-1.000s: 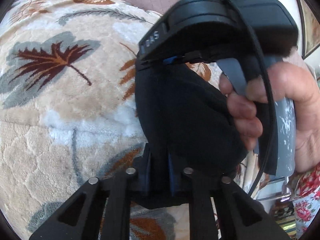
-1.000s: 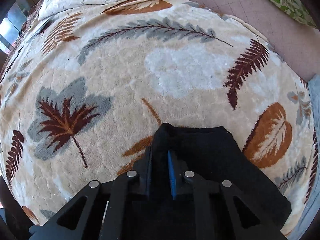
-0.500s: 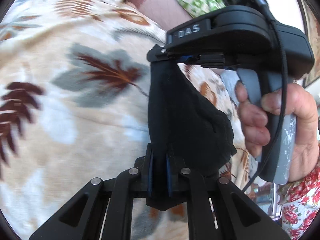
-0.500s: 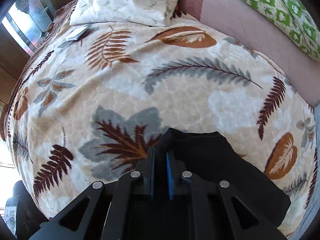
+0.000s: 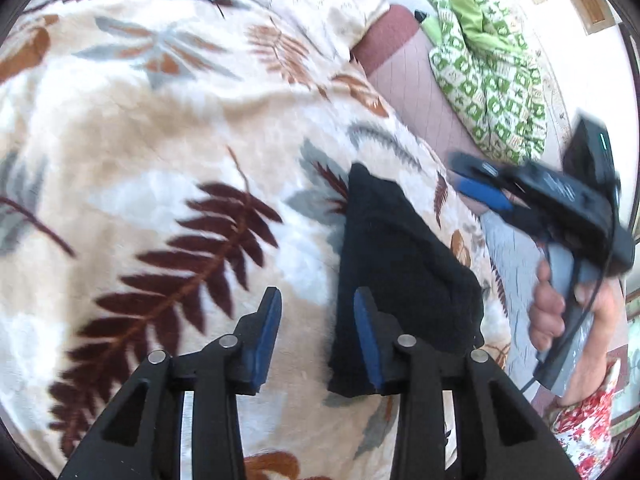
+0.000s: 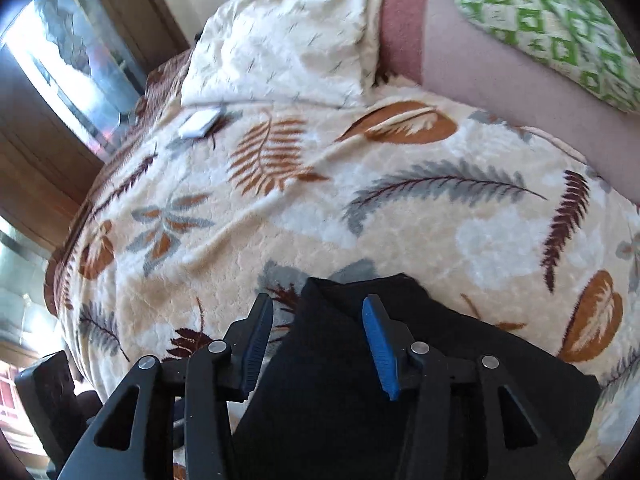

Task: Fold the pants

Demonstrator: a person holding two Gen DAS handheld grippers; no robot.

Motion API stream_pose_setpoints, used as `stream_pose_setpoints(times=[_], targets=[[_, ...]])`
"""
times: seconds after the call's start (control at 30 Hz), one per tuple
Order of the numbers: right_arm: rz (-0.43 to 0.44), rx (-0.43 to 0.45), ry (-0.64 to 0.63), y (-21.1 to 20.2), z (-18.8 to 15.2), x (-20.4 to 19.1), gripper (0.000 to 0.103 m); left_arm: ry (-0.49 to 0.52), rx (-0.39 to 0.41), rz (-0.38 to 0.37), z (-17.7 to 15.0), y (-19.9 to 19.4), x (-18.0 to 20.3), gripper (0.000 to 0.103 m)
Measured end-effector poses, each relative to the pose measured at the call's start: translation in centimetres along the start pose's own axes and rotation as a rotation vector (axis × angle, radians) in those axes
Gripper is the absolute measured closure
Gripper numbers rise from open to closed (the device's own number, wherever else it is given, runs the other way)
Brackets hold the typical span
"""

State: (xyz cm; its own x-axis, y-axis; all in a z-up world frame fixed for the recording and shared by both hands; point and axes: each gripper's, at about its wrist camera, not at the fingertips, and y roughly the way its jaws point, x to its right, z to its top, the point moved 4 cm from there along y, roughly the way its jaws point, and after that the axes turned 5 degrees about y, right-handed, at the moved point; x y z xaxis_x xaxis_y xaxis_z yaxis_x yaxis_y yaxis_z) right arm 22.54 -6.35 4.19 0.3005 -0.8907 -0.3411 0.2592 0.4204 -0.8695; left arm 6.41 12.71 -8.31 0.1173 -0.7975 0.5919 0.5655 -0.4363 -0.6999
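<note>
Black pants (image 5: 400, 264), folded into a compact bundle, lying on a leaf-patterned blanket (image 5: 168, 152) spread over a bed; in the right wrist view, the same bundle (image 6: 360, 380) low in the picture, spreading down beneath the tool.

Left gripper (image 5: 316, 332) parted, jaws just opened; nothing pressed between the blue pads (image 5: 266, 332); bare blanket showing in most of the gap, the pants' edge against the inner face of the right-hand finger and running on behind it; no grip on the cloth.

Right gripper (image 6: 316, 336) parted wider, jaws likewise just opened; black cloth lying below and between the fingers, pads (image 6: 380, 348) clear of it on both sides; nothing held. Seen also from the left wrist camera at the right edge (image 5: 476, 182), blurred, raised off the blanket above and beyond the bundle, carried by a hand (image 5: 560, 312) wrapped round a grey handle.

Farther back: a cream pillow (image 6: 288, 48), a green-and-white patterned cushion (image 5: 488, 84), a small white card (image 6: 198, 122) flat on the blanket near the pillow.
</note>
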Motion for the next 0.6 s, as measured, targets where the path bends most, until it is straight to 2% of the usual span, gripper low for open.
stream_pose_setpoints(times=[0.03, 0.1, 0.17, 0.23, 0.37, 0.47, 0.6], targets=[[-0.002, 0.043, 0.05, -2.0, -0.4, 2.2, 0.04, 0.007, 0.017, 0.012, 0.6, -0.6, -0.1, 0.062], [-0.001, 0.09, 0.138, -5.3, -1.4, 6.4, 0.04, 0.025, 0.039, 0.034, 1.1, -1.8, -0.3, 0.057], [-0.004, 0.124, 0.247, -8.3, -3.2, 11.2, 0.04, 0.051, 0.044, 0.059, 1.4, -2.3, 0.1, 0.056], [-0.045, 0.151, 0.348, -10.6, -6.0, 16.1, 0.04, 0.087, 0.035, 0.075, 1.7, -1.9, 0.8, 0.055], [-0.04, 0.143, 0.505, -11.8, -11.0, 22.1, 0.039, 0.142, -0.006, 0.078, 1.1, -0.4, 2.9, 0.054], [0.028, 0.154, 0.565, -11.3, -13.7, 22.9, 0.04, 0.192, -0.04, 0.085, -0.3, 0.5, 4.5, 0.054], [0.117, 0.133, 0.448, -9.3, -13.6, 18.1, 0.042, 0.198, -0.06, 0.111, -1.1, 1.4, 5.4, 0.054]])
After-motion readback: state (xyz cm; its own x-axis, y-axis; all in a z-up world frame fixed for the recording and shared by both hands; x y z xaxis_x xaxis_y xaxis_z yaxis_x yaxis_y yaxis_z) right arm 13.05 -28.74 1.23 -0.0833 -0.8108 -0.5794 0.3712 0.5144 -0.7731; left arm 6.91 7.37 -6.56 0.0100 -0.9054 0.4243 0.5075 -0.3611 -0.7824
